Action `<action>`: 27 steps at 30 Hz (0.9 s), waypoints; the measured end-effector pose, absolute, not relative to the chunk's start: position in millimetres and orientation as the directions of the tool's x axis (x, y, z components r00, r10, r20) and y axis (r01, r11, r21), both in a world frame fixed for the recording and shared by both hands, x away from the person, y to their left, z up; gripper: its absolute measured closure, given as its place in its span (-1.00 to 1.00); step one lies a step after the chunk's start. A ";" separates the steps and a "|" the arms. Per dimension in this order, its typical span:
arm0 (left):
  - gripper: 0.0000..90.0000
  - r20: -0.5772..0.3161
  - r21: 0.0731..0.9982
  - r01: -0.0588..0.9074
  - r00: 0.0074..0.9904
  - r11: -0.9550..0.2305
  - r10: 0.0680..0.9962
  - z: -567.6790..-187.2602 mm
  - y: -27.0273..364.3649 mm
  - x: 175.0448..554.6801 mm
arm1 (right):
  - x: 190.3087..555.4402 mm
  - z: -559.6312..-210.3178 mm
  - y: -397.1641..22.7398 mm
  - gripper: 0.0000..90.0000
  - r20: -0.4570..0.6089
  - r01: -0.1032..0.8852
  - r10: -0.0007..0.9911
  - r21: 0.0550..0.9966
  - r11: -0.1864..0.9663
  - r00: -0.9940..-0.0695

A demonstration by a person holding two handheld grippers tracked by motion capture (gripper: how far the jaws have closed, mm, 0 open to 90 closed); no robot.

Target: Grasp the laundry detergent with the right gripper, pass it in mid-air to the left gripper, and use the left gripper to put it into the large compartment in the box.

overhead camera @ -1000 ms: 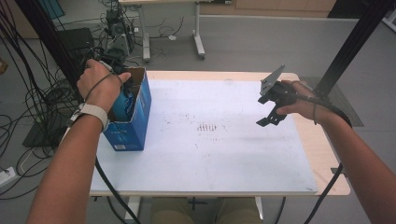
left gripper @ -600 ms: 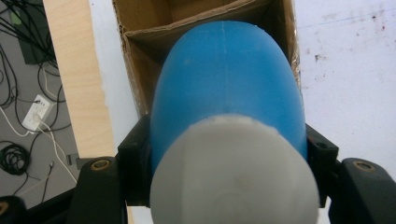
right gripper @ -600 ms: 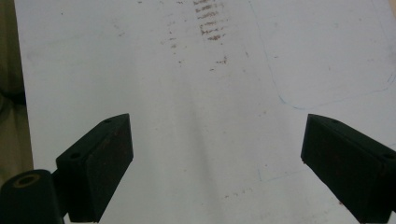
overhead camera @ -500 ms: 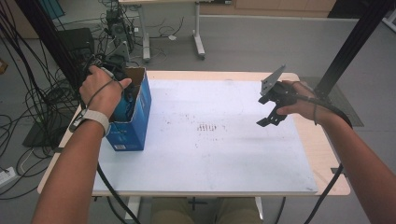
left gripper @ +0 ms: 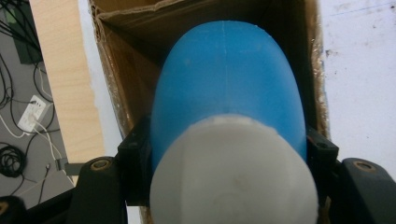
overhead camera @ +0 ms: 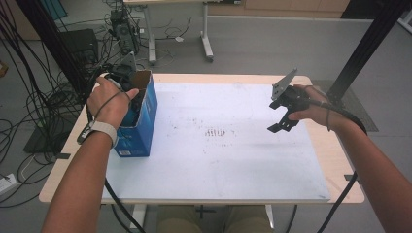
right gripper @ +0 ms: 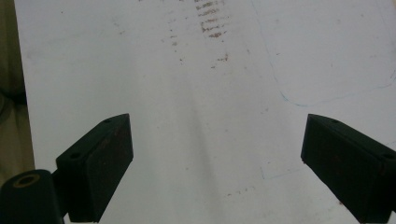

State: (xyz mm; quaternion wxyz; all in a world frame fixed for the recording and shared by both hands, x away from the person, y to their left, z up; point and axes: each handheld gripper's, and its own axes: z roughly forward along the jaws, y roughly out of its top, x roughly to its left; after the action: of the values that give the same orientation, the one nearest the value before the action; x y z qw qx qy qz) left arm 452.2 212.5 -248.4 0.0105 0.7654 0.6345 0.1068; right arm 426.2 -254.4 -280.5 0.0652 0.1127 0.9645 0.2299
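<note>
The left gripper [left gripper: 229, 163] has its jaws clamped on a blue bottle [left gripper: 226, 88] just below its white cap [left gripper: 233, 172], the body already inside the open blue box [overhead camera: 141, 119]. It looks like smooth, light, slippery plastic, so this neck grip suits it. The right gripper [right gripper: 215, 158] hovers wide open, holding nothing, over the white table [right gripper: 140, 70].

At the left of the frame, the left hand [overhead camera: 109, 99] reaches over the open top of a blue cardboard box [overhead camera: 142, 124] that stands upright on the left edge of the white table [overhead camera: 218, 165], and the left gripper [overhead camera: 127, 92] it holds points down into the box. At the right, the right hand [overhead camera: 313, 109] holds the right gripper [overhead camera: 282, 121] above the bare tabletop, well apart from the box, jaws spread with nothing between them. A patch of small brownish marks [overhead camera: 214, 132] sits near the middle of the table.
</note>
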 end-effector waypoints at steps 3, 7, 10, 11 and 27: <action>-0.17 0.153 0.149 0.969 0.172 -0.195 0.973 -252.8 213.1 451.8 | 426.0 -281.3 -254.7 -0.79 -0.073 0.187 0.247 0.458 0.869 -0.966; -0.17 0.153 0.150 0.969 0.172 -0.195 0.973 -258.7 213.4 451.0 | 425.9 -281.4 -254.3 -0.79 -0.073 0.187 0.246 0.457 0.869 -0.966; -0.17 0.153 0.146 0.969 0.177 -0.200 0.972 -262.6 213.6 450.8 | 426.0 -281.7 -253.9 -0.79 -0.073 0.187 0.247 0.458 0.869 -0.966; -0.17 0.153 0.146 0.969 0.176 -0.199 0.972 -263.8 213.8 450.9 | 426.1 -281.9 -253.8 -0.79 -0.074 0.187 0.246 0.457 0.870 -0.966; -0.18 0.155 0.135 0.970 0.182 -0.203 0.971 -272.6 214.6 450.7 | 425.8 -281.6 -256.7 -0.79 -0.070 0.195 0.254 0.461 0.866 -0.965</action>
State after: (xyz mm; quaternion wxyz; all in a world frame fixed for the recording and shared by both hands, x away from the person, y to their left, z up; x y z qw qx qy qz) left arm 450.7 214.6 -272.6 0.0029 0.7687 0.6312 0.1032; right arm 425.8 -256.7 -281.6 0.0642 0.1165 0.9637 0.2313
